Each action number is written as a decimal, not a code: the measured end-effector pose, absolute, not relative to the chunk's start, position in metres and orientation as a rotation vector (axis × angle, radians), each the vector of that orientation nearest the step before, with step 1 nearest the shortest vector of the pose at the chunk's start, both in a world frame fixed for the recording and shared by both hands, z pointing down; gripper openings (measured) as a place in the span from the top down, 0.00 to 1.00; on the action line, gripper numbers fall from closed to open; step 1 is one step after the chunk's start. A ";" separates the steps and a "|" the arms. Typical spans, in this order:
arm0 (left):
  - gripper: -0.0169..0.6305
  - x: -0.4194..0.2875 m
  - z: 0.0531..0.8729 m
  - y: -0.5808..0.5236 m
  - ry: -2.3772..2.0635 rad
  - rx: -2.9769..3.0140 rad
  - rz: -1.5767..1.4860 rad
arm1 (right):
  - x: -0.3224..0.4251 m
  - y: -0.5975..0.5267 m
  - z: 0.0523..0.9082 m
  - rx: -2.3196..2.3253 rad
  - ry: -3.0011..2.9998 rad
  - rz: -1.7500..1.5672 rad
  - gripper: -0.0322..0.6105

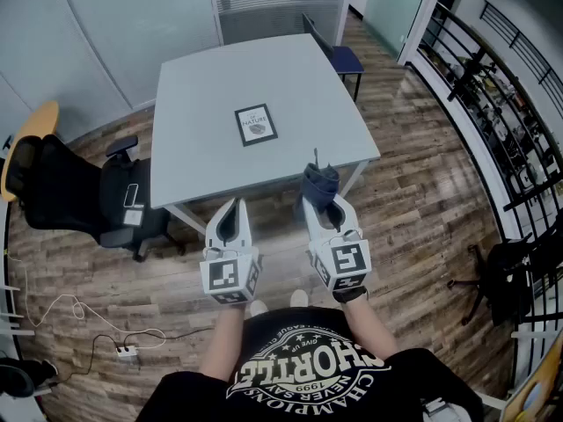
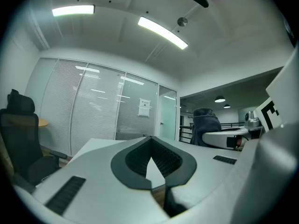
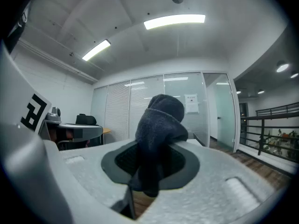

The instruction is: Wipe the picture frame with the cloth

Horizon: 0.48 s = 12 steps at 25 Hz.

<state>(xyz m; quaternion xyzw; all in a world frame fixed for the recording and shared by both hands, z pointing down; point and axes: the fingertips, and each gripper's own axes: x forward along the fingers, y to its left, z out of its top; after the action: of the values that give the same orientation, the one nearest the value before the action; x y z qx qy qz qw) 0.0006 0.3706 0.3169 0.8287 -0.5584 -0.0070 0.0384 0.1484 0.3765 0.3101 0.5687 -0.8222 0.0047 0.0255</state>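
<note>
The picture frame (image 1: 256,124) lies flat near the middle of the square, smooth, pale-grey worktop (image 1: 193,104); it is a slim dark rectangle around a white print, and nothing touches it. Both claws hang short of the worktop's near edge, over the wood-plank floor (image 1: 422,192).

The right claw (image 1: 322,202) is clamped on the cloth (image 1: 319,183), a dark blue, fuzzy, towel-like wad; it bulges above the tips in a rounded, hood-like lump. In the right gripper view the cloth (image 3: 161,120) sits between the ribbed black pads of the moulded white jaws, and a fold hangs down below them.

The left claw (image 1: 232,211) holds nothing; in the left gripper view its jaws meet at the tips, and the ribbed black pads leave only a small kite-shaped gap behind them.

A black padded office chair (image 1: 70,192) stands on the floor left of the worktop; a blue-seated chair (image 1: 345,58) stands at its far side.
</note>
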 end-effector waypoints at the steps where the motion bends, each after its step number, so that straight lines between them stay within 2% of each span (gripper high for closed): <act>1: 0.97 0.005 0.317 0.372 -1.715 2.542 -0.022 | 0.155 0.379 0.310 1.767 -2.537 0.019 0.81; 12: 0.97 0.046 0.328 0.382 -1.730 2.525 0.037 | 0.210 0.384 0.322 1.825 -2.525 0.112 0.81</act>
<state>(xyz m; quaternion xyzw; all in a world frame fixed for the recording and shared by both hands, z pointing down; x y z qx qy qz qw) 0.0459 0.3824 0.3284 0.8242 -0.5647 0.0121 0.0402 0.2097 0.3843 0.3218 0.5854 -0.8099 0.0360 0.0121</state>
